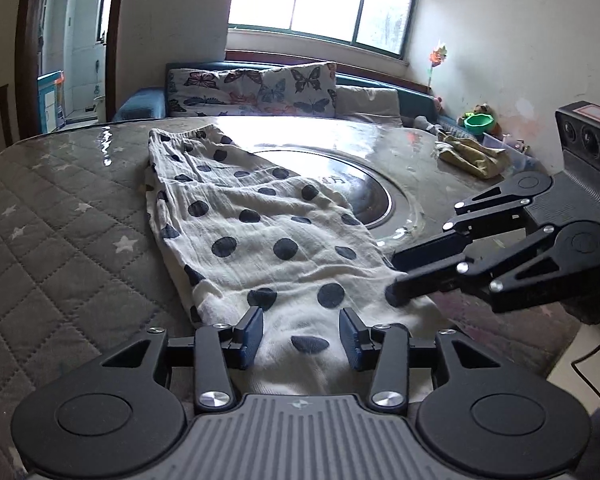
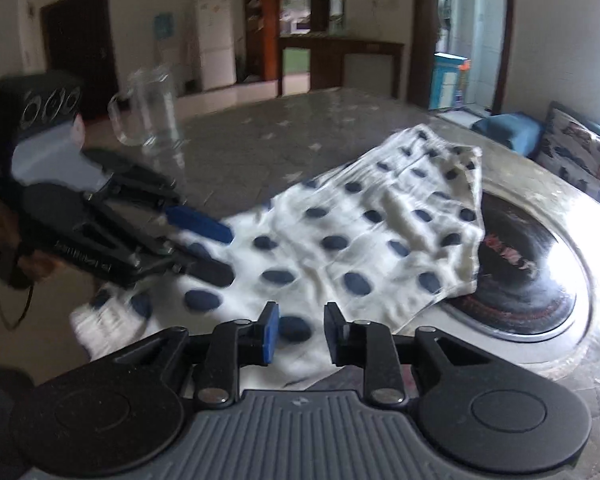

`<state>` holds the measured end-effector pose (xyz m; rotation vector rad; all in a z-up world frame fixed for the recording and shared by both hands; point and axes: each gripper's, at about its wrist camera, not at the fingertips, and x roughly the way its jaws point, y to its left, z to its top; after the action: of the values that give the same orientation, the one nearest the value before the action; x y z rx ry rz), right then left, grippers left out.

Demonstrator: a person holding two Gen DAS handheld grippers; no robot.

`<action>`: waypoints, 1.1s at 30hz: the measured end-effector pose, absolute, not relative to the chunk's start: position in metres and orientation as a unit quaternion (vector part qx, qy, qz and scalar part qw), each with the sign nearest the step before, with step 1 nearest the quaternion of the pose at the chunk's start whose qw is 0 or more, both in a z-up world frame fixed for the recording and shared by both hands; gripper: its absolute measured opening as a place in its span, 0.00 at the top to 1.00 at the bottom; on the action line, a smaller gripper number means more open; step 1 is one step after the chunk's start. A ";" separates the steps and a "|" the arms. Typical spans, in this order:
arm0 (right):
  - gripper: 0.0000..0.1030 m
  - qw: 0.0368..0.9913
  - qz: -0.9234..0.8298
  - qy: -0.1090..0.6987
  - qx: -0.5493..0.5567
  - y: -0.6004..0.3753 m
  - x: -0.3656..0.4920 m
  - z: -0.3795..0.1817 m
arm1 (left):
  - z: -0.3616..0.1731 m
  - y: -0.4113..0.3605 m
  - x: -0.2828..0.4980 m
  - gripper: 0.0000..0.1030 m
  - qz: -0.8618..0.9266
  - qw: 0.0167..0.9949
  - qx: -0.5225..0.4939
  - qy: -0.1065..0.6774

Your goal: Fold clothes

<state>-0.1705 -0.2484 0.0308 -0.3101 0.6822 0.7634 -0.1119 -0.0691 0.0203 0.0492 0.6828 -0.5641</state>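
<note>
- Left wrist view: the polka-dot garment [image 1: 260, 240], white with dark spots, lies spread from the upper middle of the frame down to the bottom centre, on a table [image 1: 60, 220] covered with a grey quilted star-print cloth. Its right side overlaps a round metal inset [image 1: 364, 188] in the tabletop.
- The left gripper [image 1: 302, 338] sits at the bottom centre with its blue-padded fingers apart; the near hem of the garment lies between and under them, but the pads do not press on it.
- The right gripper [image 1: 396, 278] reaches in from the right edge, its fingertips at the garment's lower right corner. From here I cannot tell if they pinch the cloth.
- An olive cloth [image 1: 470, 156] lies bunched at the upper right of the table.
- Right wrist view, blurred: the same garment [image 2: 352, 240] fills the middle, and the right gripper [image 2: 302, 334] at the bottom centre has its fingers parted a little over the near hem, with nothing clamped.
- The left gripper [image 2: 220, 252] shows at the middle left, fingers apart, on the cloth's left edge.
- A clear glass pitcher [image 2: 148, 108] stands in the upper left.
- Judgement: both grippers look placed at the near hem with nothing gripped, so a fold step is about to start or has just been released. The next move would call for both to close on the hem corners together and carry them evenly toward the far edge.
</note>
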 end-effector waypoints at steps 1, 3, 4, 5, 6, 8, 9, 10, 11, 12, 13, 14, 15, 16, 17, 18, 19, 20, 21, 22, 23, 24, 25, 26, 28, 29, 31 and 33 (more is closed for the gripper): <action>0.76 0.856 0.368 0.327 -0.155 -0.246 -0.173 0.030 | 0.019 -0.068 -0.114 0.55 -0.270 0.903 0.025 0.333; 0.76 0.848 0.373 0.332 -0.175 -0.243 -0.180 0.026 | 0.020 -0.065 -0.119 0.55 -0.264 0.904 0.022 0.337; 0.76 0.846 0.375 0.332 -0.181 -0.242 -0.183 0.026 | 0.023 -0.063 -0.122 0.55 -0.260 0.905 0.016 0.337; 0.76 0.847 0.377 0.328 -0.181 -0.243 -0.185 0.030 | 0.025 -0.060 -0.125 0.52 -0.257 0.906 0.010 0.337; 0.75 0.848 0.378 0.325 -0.180 -0.244 -0.188 0.033 | 0.029 -0.056 -0.129 0.49 -0.251 0.907 -0.001 0.337; 0.74 0.850 0.381 0.318 -0.177 -0.245 -0.193 0.039 | 0.036 -0.046 -0.134 0.41 -0.240 0.909 -0.028 0.340; 0.74 0.849 0.384 0.318 -0.174 -0.246 -0.194 0.042 | 0.038 -0.042 -0.136 0.41 -0.237 0.907 -0.043 0.346; 0.73 0.848 0.388 0.318 -0.171 -0.246 -0.195 0.044 | 0.039 -0.038 -0.137 0.41 -0.235 0.904 -0.057 0.353; 0.73 0.845 0.393 0.321 -0.170 -0.245 -0.196 0.045 | 0.038 -0.036 -0.139 0.41 -0.236 0.898 -0.067 0.364; 0.73 0.841 0.396 0.324 -0.174 -0.243 -0.198 0.044 | 0.037 -0.034 -0.140 0.41 -0.237 0.892 -0.076 0.377; 0.73 0.837 0.400 0.326 -0.182 -0.240 -0.200 0.042 | 0.036 -0.033 -0.141 0.41 -0.239 0.886 -0.084 0.390; 0.73 0.833 0.403 0.329 -0.188 -0.238 -0.201 0.041 | 0.034 -0.033 -0.143 0.41 -0.239 0.881 -0.088 0.400; 0.73 0.832 0.404 0.328 -0.192 -0.237 -0.202 0.040 | 0.034 -0.034 -0.146 0.41 -0.240 0.877 -0.090 0.407; 0.73 0.832 0.404 0.327 -0.193 -0.237 -0.203 0.041 | 0.033 -0.036 -0.148 0.43 -0.242 0.874 -0.094 0.412; 0.73 0.832 0.405 0.326 -0.194 -0.237 -0.204 0.042 | 0.034 -0.036 -0.151 0.43 -0.247 0.870 -0.099 0.414; 0.73 0.831 0.406 0.325 -0.195 -0.236 -0.205 0.043 | 0.035 -0.037 -0.154 0.44 -0.251 0.868 -0.105 0.416; 0.73 0.832 0.407 0.324 -0.196 -0.236 -0.205 0.044 | 0.036 -0.038 -0.157 0.50 -0.255 0.865 -0.106 0.419; 0.72 0.832 0.407 0.322 -0.195 -0.236 -0.205 0.045 | 0.037 -0.039 -0.159 0.56 -0.257 0.863 -0.106 0.422; 0.72 0.832 0.407 0.321 -0.195 -0.236 -0.205 0.045 | 0.038 -0.040 -0.161 0.59 -0.260 0.861 -0.105 0.424; 0.72 0.832 0.408 0.320 -0.196 -0.235 -0.205 0.045 | 0.039 -0.041 -0.163 0.67 -0.262 0.860 -0.104 0.425; 0.72 0.832 0.409 0.320 -0.196 -0.235 -0.205 0.045 | 0.039 -0.042 -0.164 0.73 -0.264 0.859 -0.103 0.426; 0.72 0.831 0.411 0.320 -0.196 -0.234 -0.204 0.045 | 0.039 -0.042 -0.164 0.76 -0.264 0.858 -0.104 0.427; 0.72 0.831 0.411 0.320 -0.196 -0.234 -0.205 0.045 | 0.040 -0.041 -0.165 0.79 -0.264 0.858 -0.105 0.428; 0.72 0.830 0.412 0.319 -0.197 -0.233 -0.205 0.045 | 0.040 -0.041 -0.164 0.82 -0.265 0.857 -0.106 0.430; 0.71 0.830 0.413 0.318 -0.198 -0.232 -0.205 0.045 | 0.041 -0.039 -0.163 0.86 -0.266 0.854 -0.116 0.432; 0.71 0.830 0.414 0.317 -0.198 -0.232 -0.204 0.045 | 0.043 -0.037 -0.163 0.87 -0.269 0.850 -0.129 0.435; 0.71 0.830 0.416 0.314 -0.197 -0.231 -0.204 0.047 | 0.046 -0.030 -0.161 0.87 -0.289 0.837 -0.169 0.434; 0.69 0.830 0.421 0.310 -0.193 -0.231 -0.205 0.048 | 0.043 -0.026 -0.160 0.87 -0.284 0.835 -0.173 0.439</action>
<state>-0.2049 -0.2307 0.0477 -0.4084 0.6582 0.8931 -0.1597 -0.0257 0.0428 -0.3667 0.9295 -0.6025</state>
